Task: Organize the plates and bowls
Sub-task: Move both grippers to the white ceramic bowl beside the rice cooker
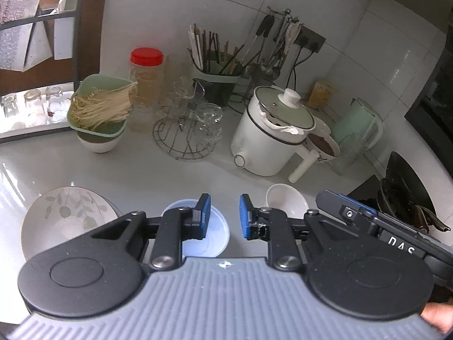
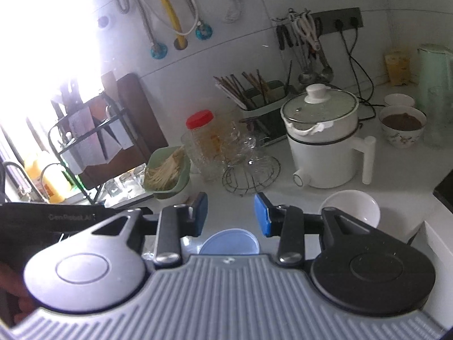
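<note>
On the white counter lie a leaf-patterned plate [image 1: 65, 215] at the near left, a pale blue plastic bowl [image 1: 216, 232] in the middle and a small white bowl [image 1: 284, 198] to its right. My left gripper [image 1: 225, 215] is open and empty, hovering just above the blue bowl's right edge. The right gripper's body [image 1: 396, 226] reaches in from the right. In the right wrist view my right gripper [image 2: 230, 214] is open and empty above the blue bowl [image 2: 229, 240], with the white bowl [image 2: 351, 206] to its right.
A white electric pot [image 1: 271, 133] stands behind the bowls, with a bowl of brown food [image 1: 324, 144], a wire rack of glasses [image 1: 189, 124], a green noodle basket on a white bowl [image 1: 99, 107], a red-lidded jar [image 1: 147, 73], a chopstick holder [image 1: 218, 68] and a black wok [image 1: 407, 189] at right.
</note>
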Motion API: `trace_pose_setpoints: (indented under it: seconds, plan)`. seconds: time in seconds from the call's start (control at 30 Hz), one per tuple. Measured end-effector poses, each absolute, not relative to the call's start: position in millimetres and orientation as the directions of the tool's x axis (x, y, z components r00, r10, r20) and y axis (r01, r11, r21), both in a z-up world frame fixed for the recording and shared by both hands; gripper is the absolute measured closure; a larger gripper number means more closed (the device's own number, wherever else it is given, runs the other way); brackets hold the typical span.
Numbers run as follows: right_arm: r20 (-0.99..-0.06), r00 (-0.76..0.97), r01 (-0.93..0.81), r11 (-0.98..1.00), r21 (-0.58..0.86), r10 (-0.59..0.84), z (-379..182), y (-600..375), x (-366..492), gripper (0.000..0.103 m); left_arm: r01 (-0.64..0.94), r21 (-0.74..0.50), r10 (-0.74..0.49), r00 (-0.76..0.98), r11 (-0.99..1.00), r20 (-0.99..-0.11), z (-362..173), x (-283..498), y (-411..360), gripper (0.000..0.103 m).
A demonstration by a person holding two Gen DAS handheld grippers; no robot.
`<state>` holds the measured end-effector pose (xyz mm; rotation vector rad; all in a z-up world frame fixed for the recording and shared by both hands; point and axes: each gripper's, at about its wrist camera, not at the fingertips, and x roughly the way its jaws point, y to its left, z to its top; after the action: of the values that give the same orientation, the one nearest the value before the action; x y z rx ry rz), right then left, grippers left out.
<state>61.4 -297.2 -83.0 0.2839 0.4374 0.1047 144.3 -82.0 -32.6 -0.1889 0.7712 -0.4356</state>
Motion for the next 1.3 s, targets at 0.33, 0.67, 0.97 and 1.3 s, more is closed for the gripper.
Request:
trace_pose_setpoints:
  seconds: [0.33,0.67,0.97,1.3]
  plan:
    - [-0.392,0.915,0.022,0.956,0.291,0.098,-73,-324,51,0.062,0.413,-0.316,-0.515,0.583,0.854,-0.628,-28,159,-126,0.071]
    - [-0.41,0.912,0.104,0.948,0.299,0.029,-92,-357,56,0.063,0.43,-0.286,-0.499,0.544,0.856,-0.675,-45,195,-170,0.064]
    - [-0.462,0.887,0.159,0.939,0.305,0.0,-106,-389,82,0.062,0.42,-0.288,-0.486,0.51,0.861,-0.71,-73,226,-203,0.05]
    - [-0.5,0.865,0.2,0.937,0.286,-0.032,-119,-418,124,0.062,0.426,-0.207,-0.426,0.522,0.881,-0.739,-89,264,-241,0.045]
